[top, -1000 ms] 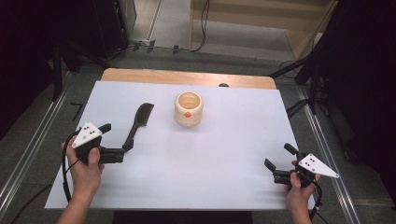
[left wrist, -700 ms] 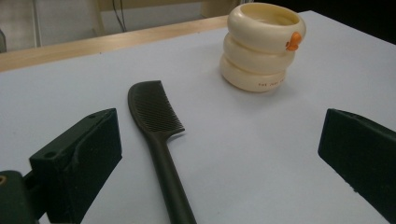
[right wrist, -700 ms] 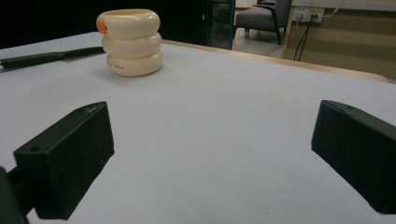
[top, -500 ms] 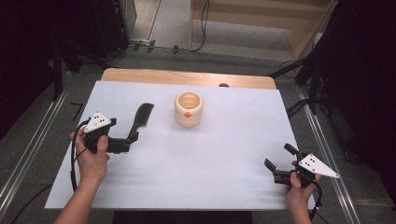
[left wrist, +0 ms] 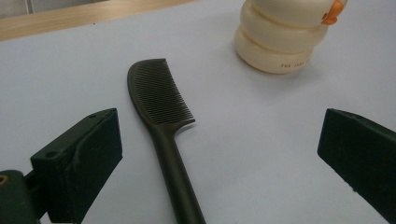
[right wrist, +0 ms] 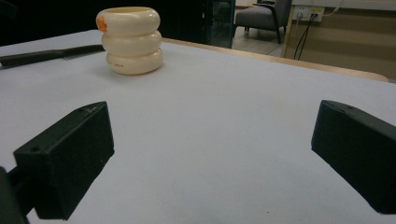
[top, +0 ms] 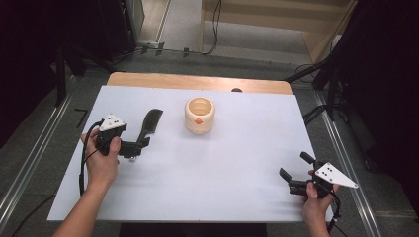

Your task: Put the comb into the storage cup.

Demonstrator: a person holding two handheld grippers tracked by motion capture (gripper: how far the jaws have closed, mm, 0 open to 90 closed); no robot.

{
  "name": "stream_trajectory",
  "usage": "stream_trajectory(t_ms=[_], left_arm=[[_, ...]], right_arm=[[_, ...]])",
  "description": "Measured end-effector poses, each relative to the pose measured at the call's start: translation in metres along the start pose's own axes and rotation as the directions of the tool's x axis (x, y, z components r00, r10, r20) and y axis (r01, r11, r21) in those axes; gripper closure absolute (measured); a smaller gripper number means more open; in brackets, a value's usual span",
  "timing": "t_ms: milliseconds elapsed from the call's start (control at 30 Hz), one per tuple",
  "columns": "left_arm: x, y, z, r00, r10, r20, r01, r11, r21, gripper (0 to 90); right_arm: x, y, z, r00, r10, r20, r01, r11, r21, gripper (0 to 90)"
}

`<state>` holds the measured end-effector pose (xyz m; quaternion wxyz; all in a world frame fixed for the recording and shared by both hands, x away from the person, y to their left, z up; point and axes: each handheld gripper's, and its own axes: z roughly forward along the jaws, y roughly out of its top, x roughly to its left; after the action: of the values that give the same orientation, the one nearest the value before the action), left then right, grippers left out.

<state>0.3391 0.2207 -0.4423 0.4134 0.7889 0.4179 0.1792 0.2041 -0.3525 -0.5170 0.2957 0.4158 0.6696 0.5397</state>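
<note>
Your left tool (top: 140, 146) sits low over the handle end of the dark comb (left wrist: 163, 135), which lies flat on the white desk (top: 237, 163) just left of the cream ringed cup (top: 199, 114), so the handle runs up between the jaws, lined up for a pinch by my reading. Those jaws stand wide apart and touch nothing, the comb closer to one side. Your right tool (top: 291, 180) waits near the desk's right edge, well away, also spread wide and empty.
</note>
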Motion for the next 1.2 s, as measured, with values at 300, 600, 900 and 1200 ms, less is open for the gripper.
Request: stream_trajectory(t_ms=[300, 600, 900, 1200], left_arm=[[0.002, 0.004, 0.014, 0.9999, -0.01, 0.009, 0.009, 0.9979, 0.065, 0.0], [0.001, 0.008, 0.024, 0.9999, -0.009, -0.014, 0.011, 0.9892, 0.146, 0.0], [0.001, 0.017, 0.032, 0.9976, -0.012, -0.068, 0.027, 0.9751, 0.22, 15.1], [0.005, 0.02, 0.043, 0.9901, -0.032, -0.137, 0.071, 0.9536, 0.292, 25.4]], right_arm=[[0.0, 0.0, 0.0, 1.0, 0.002, -0.001, -0.002, 1.0, 0.0, 0.0], [0.0, 0.0, 0.001, 1.0, 0.001, -0.005, -0.001, 1.0, 0.003, 0.0], [0.0, 0.0, 0.002, 1.0, 0.004, -0.001, -0.004, 1.0, 0.012, 0.0], [0.0, 0.0, 0.003, 1.0, 0.0, 0.006, 0.0, 1.0, 0.018, 0.0]])
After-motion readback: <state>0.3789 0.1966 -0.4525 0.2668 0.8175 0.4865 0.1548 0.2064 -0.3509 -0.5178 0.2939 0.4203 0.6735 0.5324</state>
